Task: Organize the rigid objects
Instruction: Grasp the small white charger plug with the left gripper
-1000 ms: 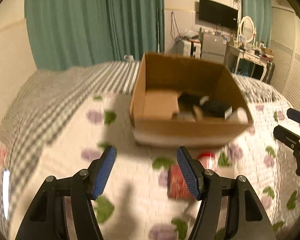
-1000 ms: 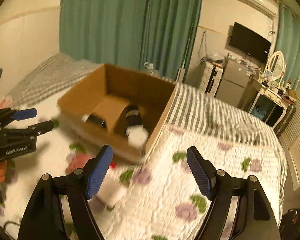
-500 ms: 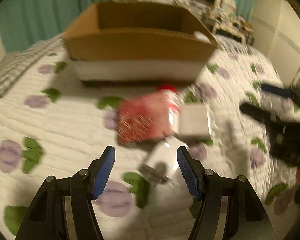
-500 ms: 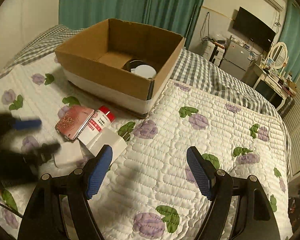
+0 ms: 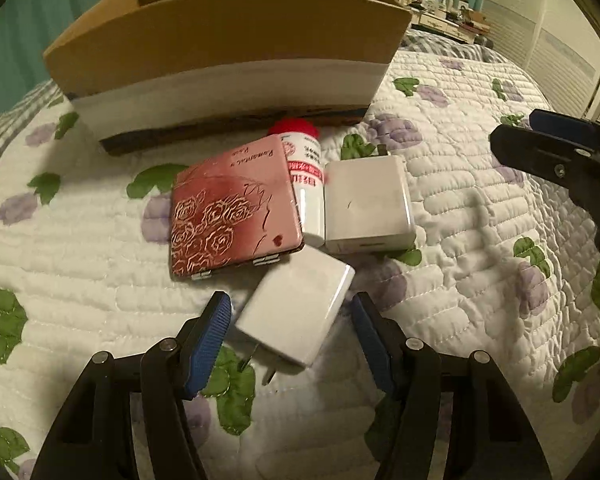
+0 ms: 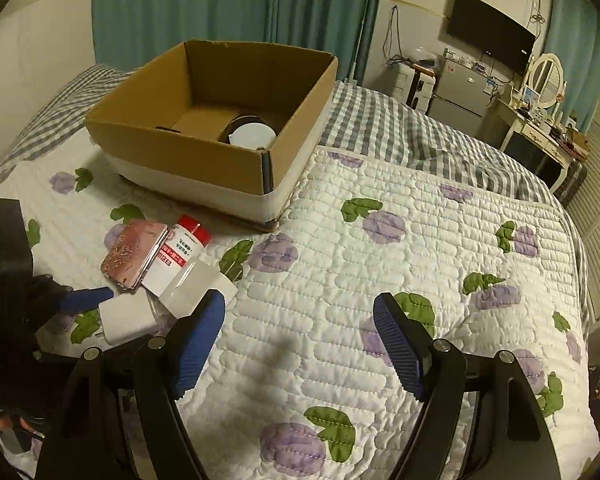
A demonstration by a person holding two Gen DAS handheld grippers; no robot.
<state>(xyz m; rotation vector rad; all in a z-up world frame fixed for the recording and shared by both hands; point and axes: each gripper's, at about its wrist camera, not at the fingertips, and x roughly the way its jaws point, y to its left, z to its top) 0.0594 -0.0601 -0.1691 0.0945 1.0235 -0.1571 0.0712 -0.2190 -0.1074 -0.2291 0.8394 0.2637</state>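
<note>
White quilt w/ purple flowers and green leaves covers the bed; cardboard box sits on it, open top, a round white-lidded item inside; four loose things lie in a cluster just in front of the box: pink rose-pattern case, red-capped white bottle on its side touching the case's right edge, white charger block touching the bottle's other side, and a 2nd white plug adapter nearest the cam, prongs pointing back; left gripper straddles that adapter, jaws closing, blue pads either side but a gap visible on both, so not pressing; right gripper hovers over bare quilt beside the cluster, jaws apart, holding nothing.
</note>
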